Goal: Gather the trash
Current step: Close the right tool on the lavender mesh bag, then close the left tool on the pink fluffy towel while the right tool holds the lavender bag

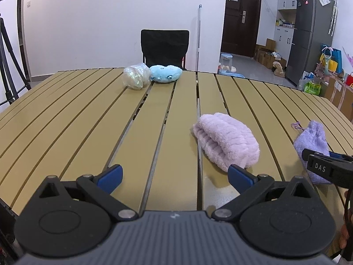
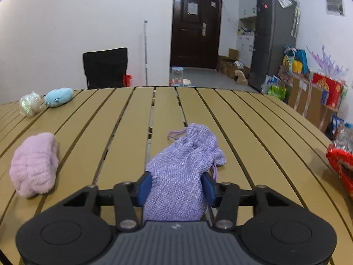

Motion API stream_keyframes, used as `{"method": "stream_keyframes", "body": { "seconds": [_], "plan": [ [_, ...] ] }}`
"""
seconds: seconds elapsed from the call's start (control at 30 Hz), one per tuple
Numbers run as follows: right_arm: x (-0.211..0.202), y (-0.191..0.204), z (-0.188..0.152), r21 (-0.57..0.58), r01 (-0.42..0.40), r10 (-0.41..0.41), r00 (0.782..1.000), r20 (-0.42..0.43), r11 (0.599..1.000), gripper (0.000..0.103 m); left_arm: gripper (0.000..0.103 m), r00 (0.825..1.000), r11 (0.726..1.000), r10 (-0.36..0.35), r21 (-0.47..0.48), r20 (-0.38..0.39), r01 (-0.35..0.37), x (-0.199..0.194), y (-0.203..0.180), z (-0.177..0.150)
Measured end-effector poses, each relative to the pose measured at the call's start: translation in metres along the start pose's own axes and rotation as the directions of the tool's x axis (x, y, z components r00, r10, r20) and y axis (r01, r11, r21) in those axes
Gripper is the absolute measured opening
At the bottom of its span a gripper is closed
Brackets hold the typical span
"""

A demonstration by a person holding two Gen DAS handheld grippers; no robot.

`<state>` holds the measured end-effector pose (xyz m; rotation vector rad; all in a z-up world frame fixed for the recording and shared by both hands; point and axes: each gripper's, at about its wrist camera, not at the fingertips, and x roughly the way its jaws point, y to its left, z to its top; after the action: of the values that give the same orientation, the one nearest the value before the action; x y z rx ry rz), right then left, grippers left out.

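Left wrist view: slatted tan counter (image 1: pixel 77 114), gaps between the slats. At the far edge, a crumpled clear wrapper (image 1: pixel 135 76) touching a blue plush (image 1: pixel 166 73). Behind them a black chair (image 1: pixel 165 47), white wall, a pole (image 1: pixel 199 37) leaning on it, dark door (image 1: pixel 241 17), grey fridge (image 1: pixel 311 33), boxes and bags on the floor, a tripod (image 1: pixel 8 61) at far left. Nearer, right of centre, a folded pink cloth (image 1: pixel 226 141). Left claw (image 1: pixel 175 176) spread wide, low over bare slats, nothing between the blue pads; right pad just beside the cloth's near end, contact not clear. At the right edge, a purple pouch (image 1: pixel 313 139) with the right claw (image 1: pixel 326 165) coming in over it.

Right wrist view: same counter (image 2: pixel 253 121), door (image 2: pixel 195 26) and fridge (image 2: pixel 275 37) beyond, chair (image 2: pixel 106 67) at left, coloured boxes along the right wall. Wrapper (image 2: pixel 29 103) and plush (image 2: pixel 59 97) far left, cloth (image 2: pixel 34 164) at near left, a red foil packet (image 2: pixel 340 165) at the right edge. Right claw (image 2: pixel 176 186) partly closed, both blue pads pressed against the sides of the pouch (image 2: pixel 183 165), which lies on the counter and bulges forward from between them, drawstring trailing.
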<state>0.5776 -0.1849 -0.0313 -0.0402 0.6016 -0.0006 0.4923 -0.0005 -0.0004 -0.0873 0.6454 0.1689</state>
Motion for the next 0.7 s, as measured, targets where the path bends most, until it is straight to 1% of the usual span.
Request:
{"method": "stream_keyframes", "body": {
  "seconds": [0.03, 0.13, 0.17, 0.23, 0.3, 0.43, 0.53, 0.7],
  "plan": [
    [-0.001, 0.001, -0.001, -0.006, -0.013, 0.013, 1.000, 0.006, 1.000, 0.032, 0.103, 1.000, 1.000, -0.001, 0.002, 0.002, 0.001, -0.001, -0.001, 0.000],
    [-0.005, 0.002, -0.002, -0.011, -0.052, 0.052, 0.998, 0.025, 0.999, 0.022, 0.103, 1.000, 1.000, -0.001, 0.005, 0.003, 0.001, -0.002, -0.002, -0.001],
    [-0.007, 0.002, -0.003, -0.006, -0.064, 0.064, 0.997, 0.031, 0.998, 0.020, 0.103, 1.000, 1.000, -0.001, 0.006, 0.003, 0.001, -0.002, -0.003, -0.001],
    [-0.009, -0.001, -0.004, 0.010, -0.096, 0.096, 0.995, 0.042, 0.995, 0.012, 0.103, 1.000, 1.000, -0.001, 0.007, 0.002, 0.001, -0.001, -0.003, -0.001],
    [-0.012, -0.006, -0.004, 0.029, -0.117, 0.115, 0.992, 0.055, 0.993, 0.009, 0.103, 1.000, 1.000, 0.000, 0.010, 0.003, 0.000, -0.002, -0.004, -0.002],
    [-0.021, -0.017, -0.003, 0.061, -0.148, 0.141, 0.985, 0.105, 0.987, 0.006, 0.103, 1.000, 1.000, 0.000, 0.015, 0.004, 0.000, -0.002, -0.007, -0.003],
    [-0.031, -0.027, -0.001, 0.092, -0.156, 0.141, 0.978, 0.153, 0.984, 0.006, 0.103, 1.000, 1.000, -0.006, 0.017, 0.006, 0.006, -0.003, -0.008, -0.003],
    [-0.042, -0.047, 0.002, 0.142, -0.160, 0.130, 0.972, 0.197, 0.977, 0.006, 0.103, 1.000, 1.000, -0.004, 0.022, 0.018, 0.004, -0.006, -0.013, -0.004]
  ]
}}
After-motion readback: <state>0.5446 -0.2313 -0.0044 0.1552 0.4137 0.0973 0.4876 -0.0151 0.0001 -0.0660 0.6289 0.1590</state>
